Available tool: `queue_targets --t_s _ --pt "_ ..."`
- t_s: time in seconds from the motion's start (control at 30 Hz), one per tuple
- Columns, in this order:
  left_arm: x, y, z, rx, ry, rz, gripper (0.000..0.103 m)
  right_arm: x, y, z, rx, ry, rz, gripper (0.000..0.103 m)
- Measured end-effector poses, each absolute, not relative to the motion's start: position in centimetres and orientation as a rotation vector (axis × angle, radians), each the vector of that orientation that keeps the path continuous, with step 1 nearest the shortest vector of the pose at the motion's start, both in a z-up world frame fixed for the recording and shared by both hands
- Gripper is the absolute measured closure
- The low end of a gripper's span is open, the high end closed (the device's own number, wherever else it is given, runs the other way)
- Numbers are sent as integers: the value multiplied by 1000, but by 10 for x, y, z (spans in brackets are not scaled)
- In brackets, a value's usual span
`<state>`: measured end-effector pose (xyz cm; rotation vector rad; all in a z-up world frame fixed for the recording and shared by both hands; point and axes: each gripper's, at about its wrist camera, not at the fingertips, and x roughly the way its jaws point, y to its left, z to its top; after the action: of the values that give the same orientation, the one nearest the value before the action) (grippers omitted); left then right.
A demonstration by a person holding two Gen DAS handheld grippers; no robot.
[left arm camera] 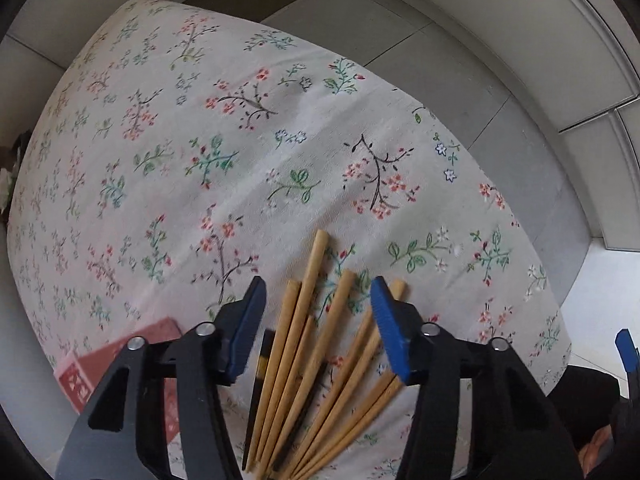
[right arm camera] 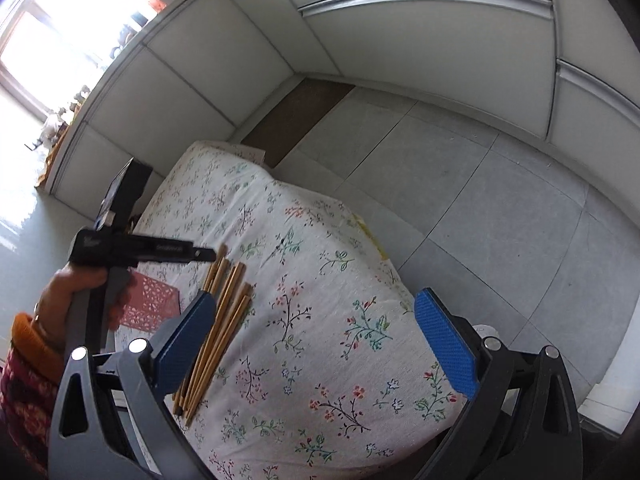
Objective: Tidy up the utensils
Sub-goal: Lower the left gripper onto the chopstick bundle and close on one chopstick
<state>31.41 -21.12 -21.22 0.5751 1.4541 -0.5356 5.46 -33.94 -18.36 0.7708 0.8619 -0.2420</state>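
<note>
Chopsticks [left arm camera: 308,360] [right arm camera: 218,332]: bundle of light wooden sticks lying flat on the floral tablecloth [left arm camera: 240,160] [right arm camera: 320,340], loose, not aligned. In the left wrist view they fan out, blunt ends spread and pointing toward the table's far edge, thin ends converging near the camera. One dark stick [left arm camera: 258,392] with yellow bands lies at the bundle's left side. Bundle sits near the table's left edge in the right wrist view.

Chopstick [left arm camera: 280,380] tips under bottom edge
</note>
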Motion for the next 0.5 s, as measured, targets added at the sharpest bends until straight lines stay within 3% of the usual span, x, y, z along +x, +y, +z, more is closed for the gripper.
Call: queue_targets --t_s 0.1,0.27,0.4,0.5 --pt "319 -215 -221 583 1454 -543 73 57 -337 -184 756 871 -235 6" --pt "327 -213 -237 592 1478 -532 79 60 -335 -185 732 891 -247 6" --pt "324 -211 -235 561 1454 -562 92 63 -332 -189 712 928 -255 6" --pt "315 -202 -231 508 1423 -550 92 67 -324 -188 672 938 -263 6"
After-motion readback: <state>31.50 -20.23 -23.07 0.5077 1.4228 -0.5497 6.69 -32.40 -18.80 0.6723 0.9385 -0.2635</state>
